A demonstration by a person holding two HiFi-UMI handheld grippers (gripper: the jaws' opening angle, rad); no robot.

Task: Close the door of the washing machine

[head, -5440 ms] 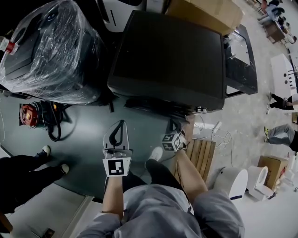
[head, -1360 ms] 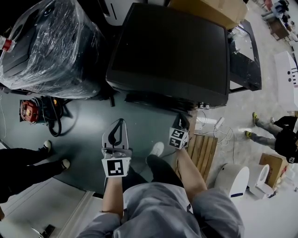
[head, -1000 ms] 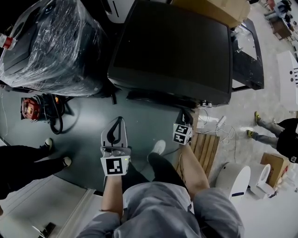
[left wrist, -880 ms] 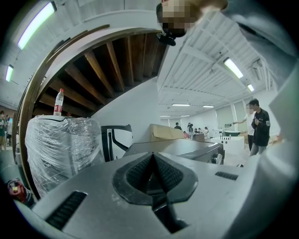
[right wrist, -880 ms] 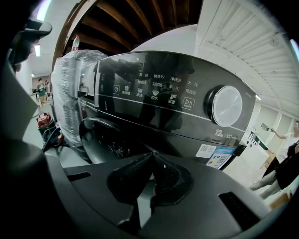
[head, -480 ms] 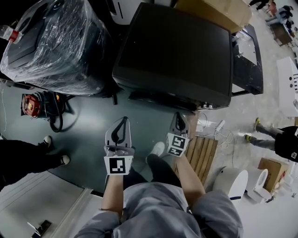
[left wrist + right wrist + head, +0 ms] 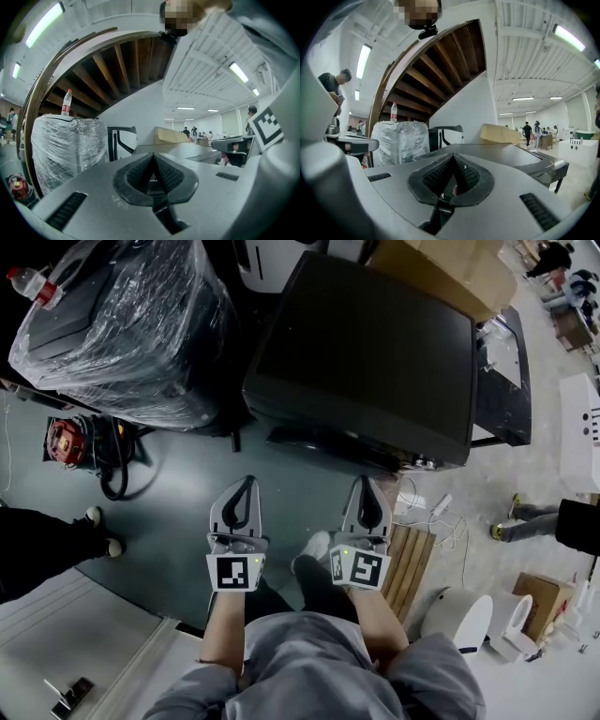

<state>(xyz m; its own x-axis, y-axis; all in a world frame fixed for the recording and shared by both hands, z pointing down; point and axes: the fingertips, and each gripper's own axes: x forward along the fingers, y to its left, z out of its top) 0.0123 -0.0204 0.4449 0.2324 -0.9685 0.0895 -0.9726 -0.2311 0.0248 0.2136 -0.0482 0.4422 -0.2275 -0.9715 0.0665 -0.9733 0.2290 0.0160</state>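
Seen from above, a person stands on a dark green floor facing a large dark washing machine, holding a hand-held gripper in each hand just short of its front edge. The left hand-held gripper and the right hand-held gripper both point at the machine. Each gripper's own view shows its ribbed jaws pressed together at the tips with nothing between them. The machine sits directly ahead, between a plastic-wrapped appliance on the left and a wooden pallet at lower right. Its front face is hidden under the top panel from this steep angle. A dark ledge juts out below the front edge and may be the open door, though that cannot be confirmed. By judgement, such a door is rigid, fairly light and swings freely on its hinge, but its latch probably needs a firm final press. Its face is likely smooth, so a jaw tip could skid across it. The best contact would be a flat push on the outer rim, on the side away from the hinge.
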